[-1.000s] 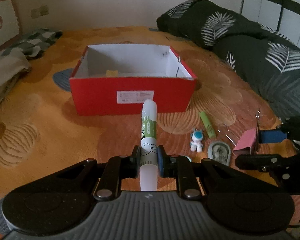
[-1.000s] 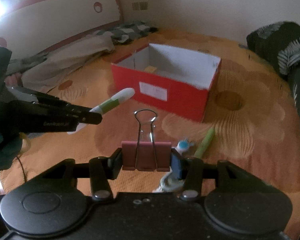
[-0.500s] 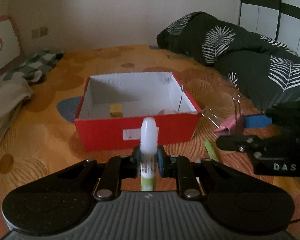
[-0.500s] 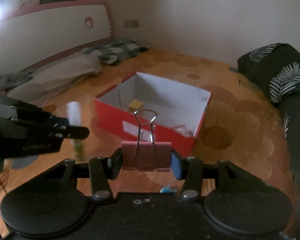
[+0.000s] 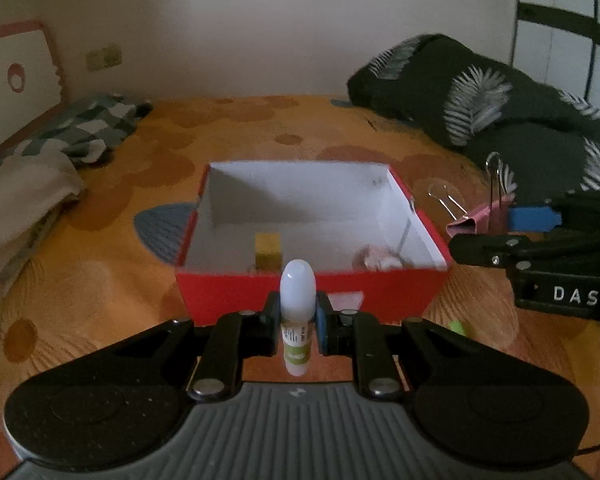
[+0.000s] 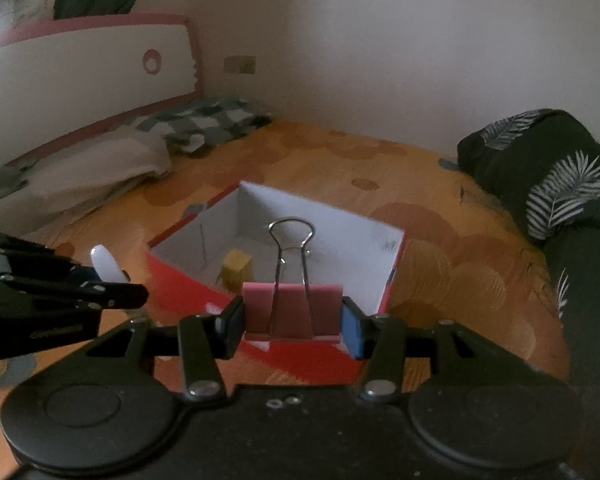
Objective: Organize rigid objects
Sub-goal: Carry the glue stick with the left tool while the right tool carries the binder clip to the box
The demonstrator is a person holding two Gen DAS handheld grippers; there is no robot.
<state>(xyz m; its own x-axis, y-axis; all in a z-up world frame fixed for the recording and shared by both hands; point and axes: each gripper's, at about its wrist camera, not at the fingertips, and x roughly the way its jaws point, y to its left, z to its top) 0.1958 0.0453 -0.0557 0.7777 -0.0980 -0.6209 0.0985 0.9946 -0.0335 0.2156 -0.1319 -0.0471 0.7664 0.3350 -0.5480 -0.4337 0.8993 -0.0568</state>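
Note:
An open red box point(image 5: 312, 294) with white inner walls sits on the orange bedspread; it also shows in the right wrist view point(image 6: 180, 272). Inside lie a yellow cube point(image 5: 267, 249) and a pale pinkish object point(image 5: 374, 258). My left gripper point(image 5: 298, 320) is shut on a white and green glue stick point(image 5: 297, 312), held upright just before the box's near wall. My right gripper point(image 6: 294, 316) is shut on a pink binder clip point(image 6: 293, 310), held above the box's near right corner. The clip also shows in the left wrist view point(image 5: 484, 216).
A dark leaf-print duvet point(image 5: 500, 108) lies to the right. Folded beige and checked cloths point(image 5: 40, 172) lie at the left by the headboard point(image 6: 80, 76). A small green object point(image 5: 456, 325) lies on the bedspread right of the box.
Both grippers have risen and moved closer to the box with their objects still held. The box interior now shows more from above; the small items on the bedspread have dropped out of view.

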